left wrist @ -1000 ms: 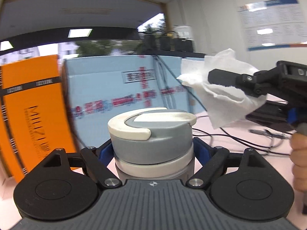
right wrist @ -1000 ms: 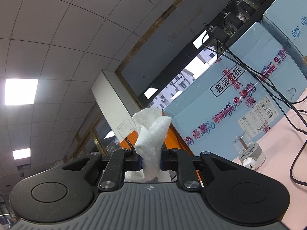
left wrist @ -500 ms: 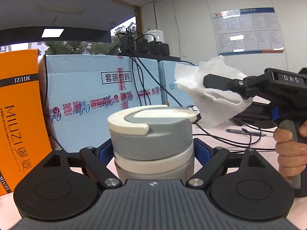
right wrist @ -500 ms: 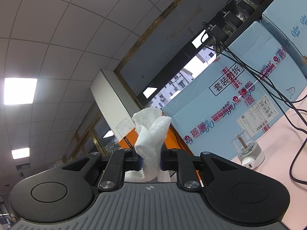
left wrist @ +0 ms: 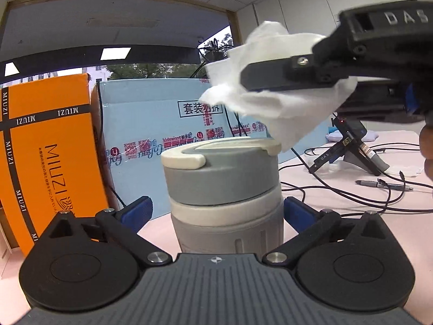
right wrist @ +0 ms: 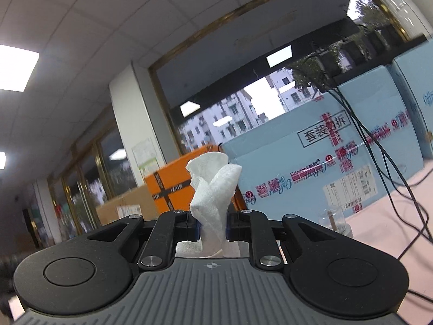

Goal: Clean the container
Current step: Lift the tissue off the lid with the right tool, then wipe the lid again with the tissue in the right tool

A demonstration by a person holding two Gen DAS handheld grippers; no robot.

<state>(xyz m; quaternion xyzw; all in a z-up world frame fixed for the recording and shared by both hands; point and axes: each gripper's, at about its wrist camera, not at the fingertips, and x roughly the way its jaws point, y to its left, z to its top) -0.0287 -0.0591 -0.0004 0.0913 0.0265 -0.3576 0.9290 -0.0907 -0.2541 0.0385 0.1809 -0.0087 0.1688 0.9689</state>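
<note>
Left tongs (left wrist: 226, 214) clamp rigid, smooth container (left wrist: 224, 189) mid-body, likely slippery, best held below lid; right tongs (right wrist: 212, 226) pinch soft, light tissue (right wrist: 212, 189) hovering above it.

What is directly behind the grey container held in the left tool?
Behind the grey container stands a light blue carton, with an orange box to its left. The container hides the carton's lower middle and the table behind it.

Boxes (left wrist: 151, 124) close behind, cables (left wrist: 338, 189) right
</note>
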